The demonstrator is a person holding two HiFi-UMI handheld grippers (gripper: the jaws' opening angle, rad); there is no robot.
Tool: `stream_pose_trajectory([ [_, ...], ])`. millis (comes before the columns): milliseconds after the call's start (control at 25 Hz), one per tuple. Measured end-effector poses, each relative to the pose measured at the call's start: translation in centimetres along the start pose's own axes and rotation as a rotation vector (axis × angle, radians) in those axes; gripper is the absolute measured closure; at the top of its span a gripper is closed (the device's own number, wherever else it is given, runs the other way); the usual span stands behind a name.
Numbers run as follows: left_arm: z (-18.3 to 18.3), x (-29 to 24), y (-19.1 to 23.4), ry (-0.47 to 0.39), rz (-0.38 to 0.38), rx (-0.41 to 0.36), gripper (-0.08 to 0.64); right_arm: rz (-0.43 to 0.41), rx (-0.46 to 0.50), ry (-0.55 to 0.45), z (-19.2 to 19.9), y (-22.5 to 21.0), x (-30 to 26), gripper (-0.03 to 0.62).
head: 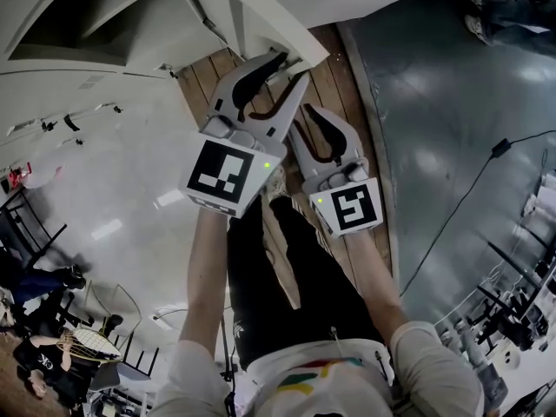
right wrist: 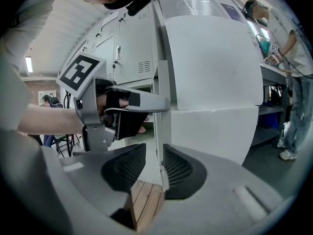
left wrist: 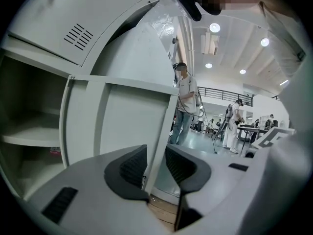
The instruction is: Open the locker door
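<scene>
Because the pale grey sheet-metal locker door (left wrist: 122, 126) is a thin, stiff panel on hinges, expect it to feel light and swing freely. Its painted face will likely be slick, so take it by the folded free edge rather than the flat. It stands swung partly out from the locker, whose pale inner shelf (left wrist: 29, 138) shows at 9 o'clock in the left gripper view.

Your left hand-held gripper (left wrist: 155, 164) has that vertical edge running up between its ribbed pads toward 12 o'clock, just under the door's top rim. The pads look closed onto it in a pinch. Your right hand-held gripper (right wrist: 154, 168) sits lower on the same edge with its jaws spread. The edge lies against the pad at 3 o'clock, with a clear gap to the pad at 9 o'clock, so it straddles without clamping.

You should probably pull along the door's arc, not straight out, or the lip may slip free. Beneath both, at 6 o'clock, lies the brown wooden plank floor strip (right wrist: 142, 199).
</scene>
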State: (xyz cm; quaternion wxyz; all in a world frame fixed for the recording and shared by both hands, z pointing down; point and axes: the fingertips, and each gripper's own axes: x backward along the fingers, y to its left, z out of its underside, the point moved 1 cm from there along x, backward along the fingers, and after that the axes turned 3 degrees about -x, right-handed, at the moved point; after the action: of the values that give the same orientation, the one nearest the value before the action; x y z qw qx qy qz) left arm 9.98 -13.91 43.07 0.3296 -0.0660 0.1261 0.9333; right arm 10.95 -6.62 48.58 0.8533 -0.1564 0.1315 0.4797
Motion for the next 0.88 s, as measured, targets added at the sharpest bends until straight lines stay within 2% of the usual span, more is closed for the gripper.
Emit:
stream_pose_trajectory([
  [480,0.2,0.5,-0.3,0.002,0.014,-0.014,0.44,-0.012,0.021,0.002,0.2,0.2,-0.2,0.486],
  [880,1.1,3.2,-1.0,0.02,-0.033,-0.007,0.426,-0.058,0.033,-0.007,-0.4,1.6,-0.2,0.486],
])
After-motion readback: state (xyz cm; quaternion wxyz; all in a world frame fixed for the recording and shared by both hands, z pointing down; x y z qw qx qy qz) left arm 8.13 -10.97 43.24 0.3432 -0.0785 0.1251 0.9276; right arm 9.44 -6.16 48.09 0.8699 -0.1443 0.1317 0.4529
